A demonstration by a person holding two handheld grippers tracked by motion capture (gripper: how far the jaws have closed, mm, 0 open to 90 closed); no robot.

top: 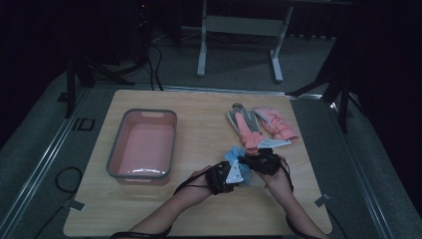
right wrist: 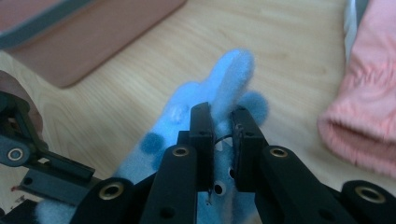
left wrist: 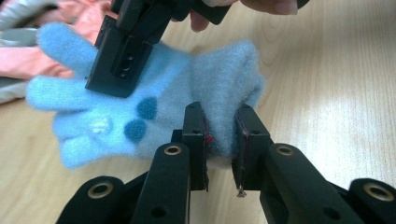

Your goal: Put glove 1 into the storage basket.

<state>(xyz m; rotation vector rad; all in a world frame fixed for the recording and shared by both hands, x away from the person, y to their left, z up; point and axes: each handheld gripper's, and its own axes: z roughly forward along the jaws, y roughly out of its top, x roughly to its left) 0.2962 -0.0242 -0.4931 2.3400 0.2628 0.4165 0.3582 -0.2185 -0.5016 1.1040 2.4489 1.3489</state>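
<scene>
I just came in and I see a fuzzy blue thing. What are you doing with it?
A person holds a gripper in each hand, and both are pinching one light blue glove. The left gripper grips its cuff and the right gripper grips its finger end. The glove is near the front of the wooden table. A pink basin sits to the left, and pink and grey gloves lie farther back.
</scene>
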